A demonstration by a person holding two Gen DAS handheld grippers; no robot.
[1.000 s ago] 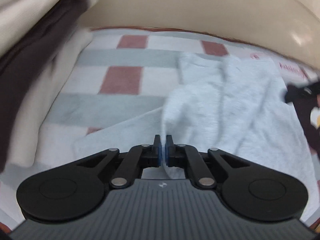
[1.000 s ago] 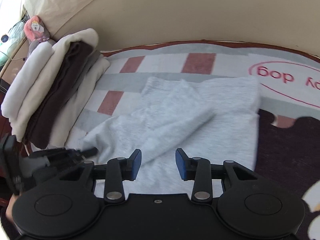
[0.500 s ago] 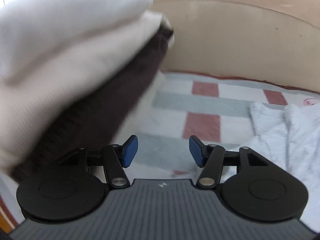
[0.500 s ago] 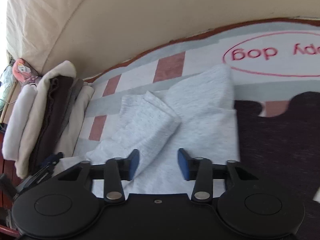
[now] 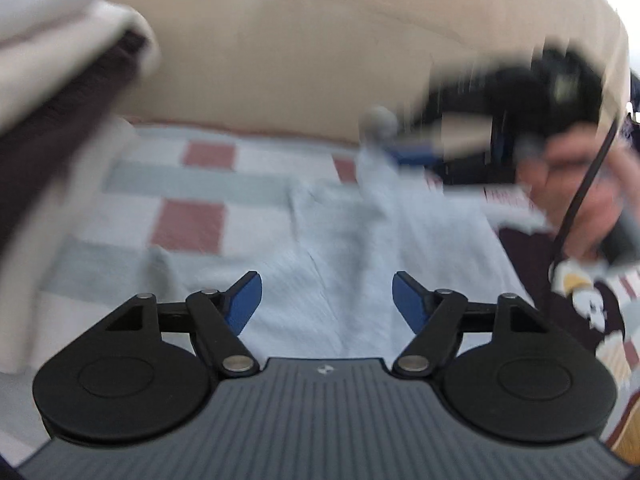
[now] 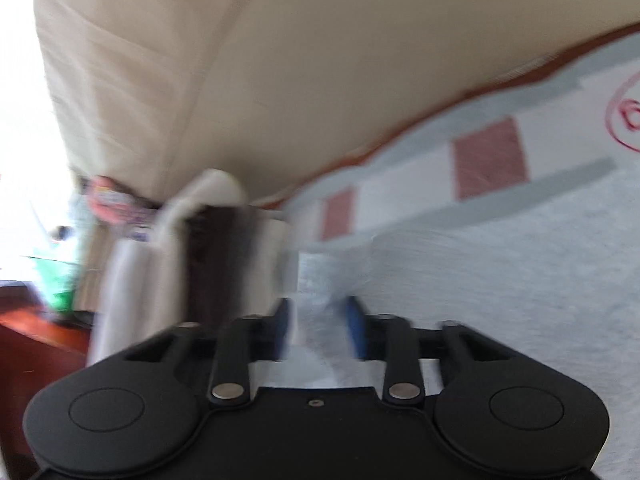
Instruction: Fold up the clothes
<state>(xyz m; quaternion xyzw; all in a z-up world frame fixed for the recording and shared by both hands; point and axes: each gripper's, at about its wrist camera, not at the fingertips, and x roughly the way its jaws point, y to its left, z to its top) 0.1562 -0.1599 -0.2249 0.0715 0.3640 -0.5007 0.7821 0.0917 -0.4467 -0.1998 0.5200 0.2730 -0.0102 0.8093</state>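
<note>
Light grey garment (image 5: 352,248) lay rumpled on checked blanket (image 5: 192,216), beside folded stack (image 6: 208,248). Looked soft, light, limp; best taken at edge or corner.

Left gripper (image 5: 327,300): fingers opening, nothing between.

Right gripper (image 6: 317,326): fingers closing around raised grey fold, grip unclear.

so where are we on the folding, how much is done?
Done: a stack of folded clothes sits at the blanket's edge. In hand: the light grey garment is only partly folded; the right gripper is closing with a fold of it between its pads, the left gripper is opening with nothing between its pads. Left: finish folding it and add it to the stack.
</note>
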